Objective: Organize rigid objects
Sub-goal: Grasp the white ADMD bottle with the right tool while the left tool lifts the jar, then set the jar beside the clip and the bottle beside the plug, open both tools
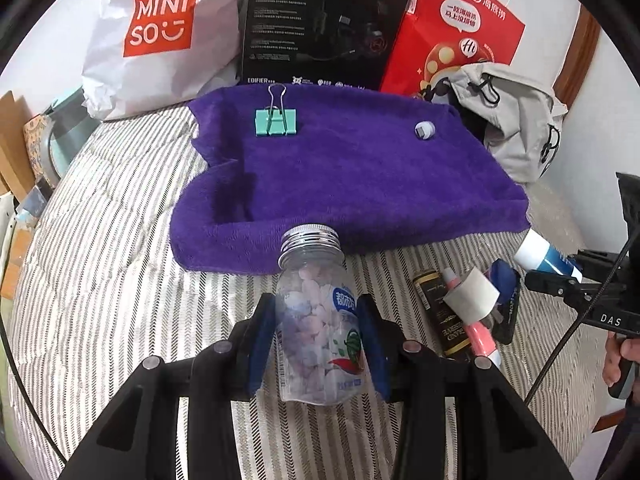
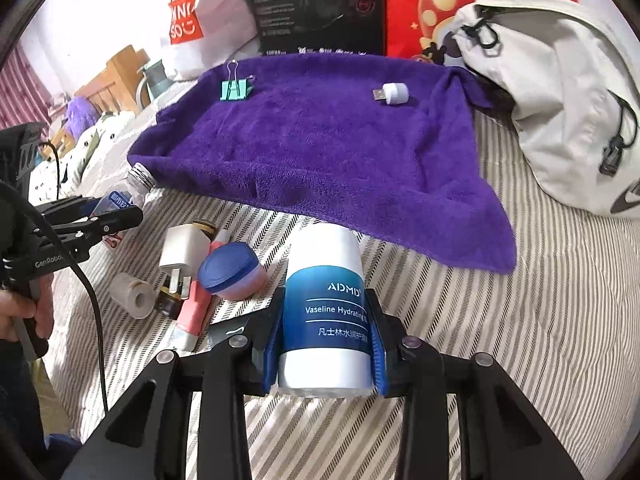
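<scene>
My left gripper (image 1: 318, 336) is shut on a clear candy bottle (image 1: 316, 316) with a silver screw cap, held just short of the purple towel (image 1: 340, 172). My right gripper (image 2: 325, 336) is shut on a white and blue Vaseline tube (image 2: 325, 312), near the towel's front edge (image 2: 320, 152). A green binder clip (image 1: 276, 120) (image 2: 236, 88) and a small white USB light (image 1: 424, 130) (image 2: 394, 93) lie on the towel.
On the striped bedspread lies a pile: white charger plug (image 2: 184, 248), blue-lidded jar (image 2: 232, 272), pink tube (image 2: 196, 312), tape roll (image 2: 132, 294), dark bottle (image 1: 440, 312). Behind the towel stand a Miniso bag (image 1: 156, 32), black box (image 1: 320, 20), red bag (image 1: 452, 28) and grey backpack (image 2: 560, 100).
</scene>
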The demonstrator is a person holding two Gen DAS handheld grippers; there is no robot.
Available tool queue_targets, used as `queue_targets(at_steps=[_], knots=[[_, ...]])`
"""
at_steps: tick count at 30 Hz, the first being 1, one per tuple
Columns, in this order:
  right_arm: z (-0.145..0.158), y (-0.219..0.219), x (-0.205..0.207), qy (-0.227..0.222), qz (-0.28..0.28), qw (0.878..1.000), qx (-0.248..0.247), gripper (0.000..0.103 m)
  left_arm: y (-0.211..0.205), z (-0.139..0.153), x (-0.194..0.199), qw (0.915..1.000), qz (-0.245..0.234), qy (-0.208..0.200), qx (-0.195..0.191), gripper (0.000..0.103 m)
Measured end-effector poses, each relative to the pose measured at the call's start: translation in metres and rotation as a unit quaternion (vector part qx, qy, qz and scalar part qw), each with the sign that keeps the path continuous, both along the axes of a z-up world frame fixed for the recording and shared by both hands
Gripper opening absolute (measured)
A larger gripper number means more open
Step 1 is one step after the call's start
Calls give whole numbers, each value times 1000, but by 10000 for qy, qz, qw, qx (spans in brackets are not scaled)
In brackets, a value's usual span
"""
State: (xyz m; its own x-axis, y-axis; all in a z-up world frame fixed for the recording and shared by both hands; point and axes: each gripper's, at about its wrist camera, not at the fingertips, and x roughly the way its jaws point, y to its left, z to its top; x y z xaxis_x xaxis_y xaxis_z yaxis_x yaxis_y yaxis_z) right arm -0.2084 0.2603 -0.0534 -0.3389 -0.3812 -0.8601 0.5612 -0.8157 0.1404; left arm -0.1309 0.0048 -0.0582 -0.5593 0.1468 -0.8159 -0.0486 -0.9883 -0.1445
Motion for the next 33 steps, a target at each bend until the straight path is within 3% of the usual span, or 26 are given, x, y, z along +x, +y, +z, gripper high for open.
queue_targets(at_steps=[19,33], knots=[[24,11,-4,-29,-302,9980,-560,36,-3,37,-19,9997,-19,228,69,40],[40,1,-79,143,-682,9956,-625,36,-16,38,-82,9996,145,238,112,40]])
